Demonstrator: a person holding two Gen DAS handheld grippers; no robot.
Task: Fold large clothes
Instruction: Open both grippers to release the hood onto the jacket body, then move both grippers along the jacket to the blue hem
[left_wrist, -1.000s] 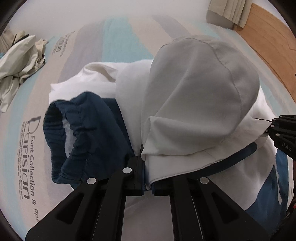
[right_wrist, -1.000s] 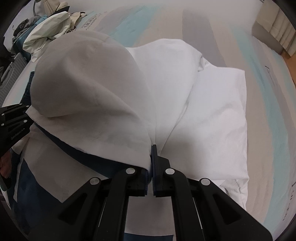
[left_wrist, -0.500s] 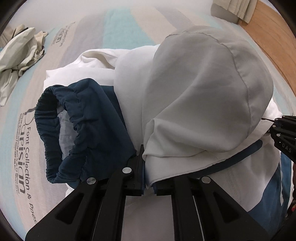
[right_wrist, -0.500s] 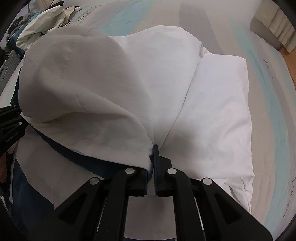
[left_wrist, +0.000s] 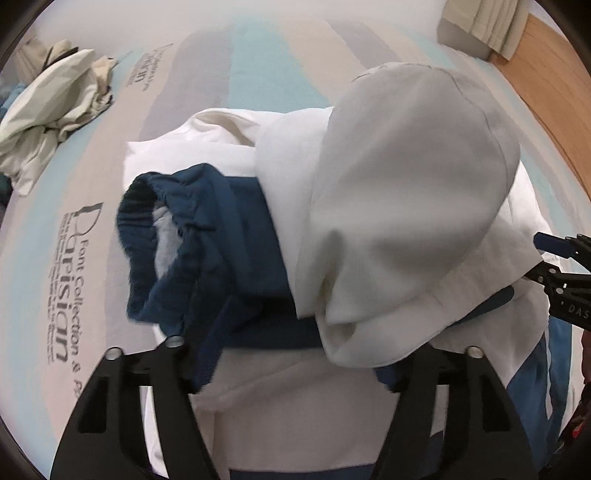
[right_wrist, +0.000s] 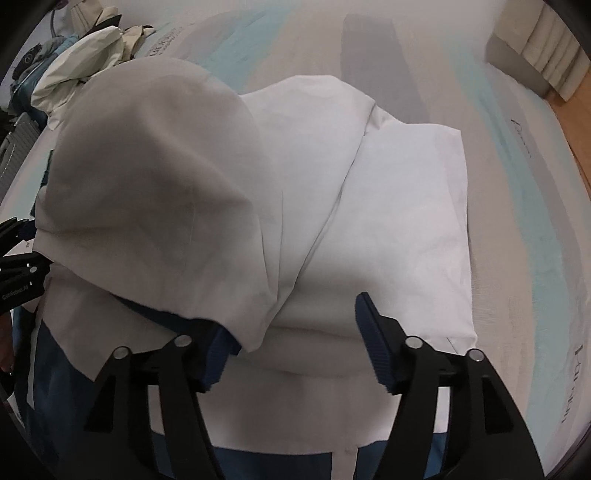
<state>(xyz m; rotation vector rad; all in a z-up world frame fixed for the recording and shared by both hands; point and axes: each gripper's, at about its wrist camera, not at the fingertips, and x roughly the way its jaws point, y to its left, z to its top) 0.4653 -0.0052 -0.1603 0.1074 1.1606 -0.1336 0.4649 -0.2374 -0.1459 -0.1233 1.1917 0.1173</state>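
A white and navy hooded jacket (left_wrist: 280, 413) lies folded on the bed. Its pale grey hood (left_wrist: 406, 203) is turned down over the body, and a navy sleeve cuff (left_wrist: 155, 236) sticks out on the left. My left gripper (left_wrist: 291, 373) is opening, its jaws wide apart over the hood's lower edge and the navy cloth, with no pad pressing. In the right wrist view the hood (right_wrist: 147, 184) rests beside the folded white body (right_wrist: 388, 221). My right gripper (right_wrist: 295, 350) is also opening, its blue pads (right_wrist: 373, 343) clear of the fabric lying between them.
The striped bed sheet (left_wrist: 74, 277) with printed lettering surrounds the jacket. A heap of pale clothes (left_wrist: 48, 110) sits at the far left, also visible as a heap (right_wrist: 85, 62). Wooden floor (left_wrist: 546, 74) and a curtain (left_wrist: 480, 22) lie beyond the bed's right edge.
Both grippers were shut on the hood's edge and have spread open, letting it go. The hood has settled onto the jacket.
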